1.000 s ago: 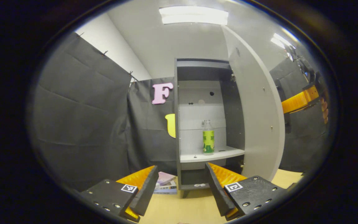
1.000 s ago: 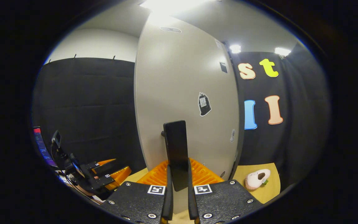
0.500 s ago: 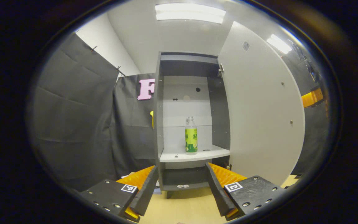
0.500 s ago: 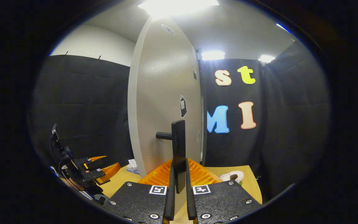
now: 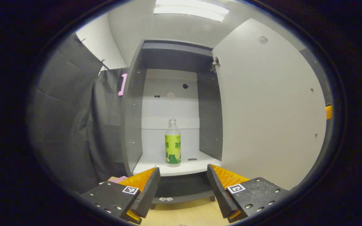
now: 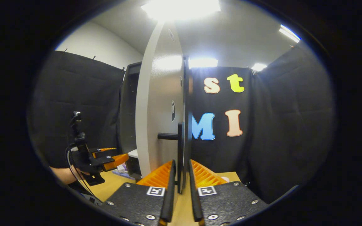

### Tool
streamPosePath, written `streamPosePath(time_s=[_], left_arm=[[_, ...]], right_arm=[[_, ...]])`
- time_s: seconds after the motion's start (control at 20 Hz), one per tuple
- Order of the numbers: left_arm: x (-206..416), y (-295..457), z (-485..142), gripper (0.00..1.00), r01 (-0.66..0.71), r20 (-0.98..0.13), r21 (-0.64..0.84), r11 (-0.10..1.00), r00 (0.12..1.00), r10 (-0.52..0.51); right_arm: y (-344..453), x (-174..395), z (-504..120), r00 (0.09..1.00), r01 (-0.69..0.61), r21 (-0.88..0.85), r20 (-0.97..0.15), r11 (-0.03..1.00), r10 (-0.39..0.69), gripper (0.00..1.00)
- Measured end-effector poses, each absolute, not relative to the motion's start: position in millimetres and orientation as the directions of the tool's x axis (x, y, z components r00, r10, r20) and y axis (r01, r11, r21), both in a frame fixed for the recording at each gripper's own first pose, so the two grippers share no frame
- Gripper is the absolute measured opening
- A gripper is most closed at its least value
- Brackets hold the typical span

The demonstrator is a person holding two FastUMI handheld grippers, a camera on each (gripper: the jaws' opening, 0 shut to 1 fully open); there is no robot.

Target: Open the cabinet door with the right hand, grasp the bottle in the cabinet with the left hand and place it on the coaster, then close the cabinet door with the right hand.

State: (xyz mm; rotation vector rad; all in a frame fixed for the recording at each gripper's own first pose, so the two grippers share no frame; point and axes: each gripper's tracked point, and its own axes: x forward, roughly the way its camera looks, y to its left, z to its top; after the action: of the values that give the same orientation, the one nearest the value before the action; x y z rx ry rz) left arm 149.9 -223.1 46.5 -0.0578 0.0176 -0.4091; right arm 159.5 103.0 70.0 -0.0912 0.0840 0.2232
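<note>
The cabinet [image 5: 171, 106] stands open, and its door [image 5: 269, 110] is swung out to the right of it. The bottle [image 5: 172, 142] stands upright on the white shelf [image 5: 181, 168] inside the cabinet, near the middle. It has a green and yellow label with writing, but the writing is too small to read. Two small things lie on the cabinet's bottom board below the shelf, too small to tell what they are. The coaster cannot be made out.

The left gripper [image 5: 183, 185] is in front of the cabinet, apart from the bottle, with its jaws wide and nothing between them.

In the right gripper view, the right gripper [image 6: 181, 188] has its jaws narrow, closed on the dark handle [image 6: 179, 157] of the door. The door is seen edge-on. A small sticker on the door is too blurred to read. Left of the door, a hand [image 6: 66, 174] holds the left gripper.
</note>
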Motion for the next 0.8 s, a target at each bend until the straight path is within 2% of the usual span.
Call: streamPosePath(time_s=[0.05, 0.1, 0.15, 0.5, 0.55, 0.6, 0.65, 0.7, 0.75, 0.8], left_arm=[[163, -230, 48, 0.91, 0.406, -0.005, -0.059, 0.912, 0.913, -0.407], [173, -234, 48, 0.86, 0.412, -0.003, -0.054, 0.910, 0.911, -0.413], [184, -240, 50, 0.86, 0.417, 0.000, -0.048, 0.908, 0.909, -0.417], [265, -259, 38, 0.86, 0.390, -0.032, -0.048, 0.919, 0.919, -0.392], [277, -261, 34, 0.90, 0.389, -0.042, -0.053, 0.920, 0.919, -0.391], [290, -264, 29, 0.90, 0.387, -0.050, -0.057, 0.920, 0.919, -0.390], [302, -265, 28, 0.86, 0.381, -0.051, -0.066, 0.922, 0.922, -0.385], [313, -266, 26, 0.86, 0.375, -0.053, -0.078, 0.924, 0.924, -0.379], [323, -267, 24, 0.90, 0.369, -0.053, -0.090, 0.925, 0.926, -0.375], [333, -267, 24, 0.81, 0.358, -0.053, -0.098, 0.928, 0.930, -0.364]], right_arm=[[90, 156, 72, 0.980, -0.189, -0.096, -0.084, 0.977, 0.182, 0.53], [85, 151, 71, 0.983, -0.173, -0.079, -0.081, 0.982, 0.167, 0.72], [81, 147, 70, 0.984, -0.162, -0.047, -0.082, 0.986, 0.158, 0.94], [8, 129, 48, 0.992, 0.056, 0.026, -0.119, 0.998, -0.053, 0.96], [0, 128, 43, 0.988, 0.085, 0.028, -0.132, 0.996, -0.081, 0.96], [-8, 124, 39, 0.983, 0.119, 0.027, -0.143, 0.992, -0.114, 0.96], [-16, 123, 36, 0.978, 0.148, 0.020, -0.149, 0.989, -0.143, 0.96], [-21, 121, 34, 0.975, 0.167, 0.016, -0.154, 0.986, -0.162, 0.96], [-21, 119, 31, 0.972, 0.178, 0.016, -0.160, 0.984, -0.173, 0.96], [-22, 118, 29, 0.969, 0.185, 0.018, -0.167, 0.983, -0.180, 0.96]])
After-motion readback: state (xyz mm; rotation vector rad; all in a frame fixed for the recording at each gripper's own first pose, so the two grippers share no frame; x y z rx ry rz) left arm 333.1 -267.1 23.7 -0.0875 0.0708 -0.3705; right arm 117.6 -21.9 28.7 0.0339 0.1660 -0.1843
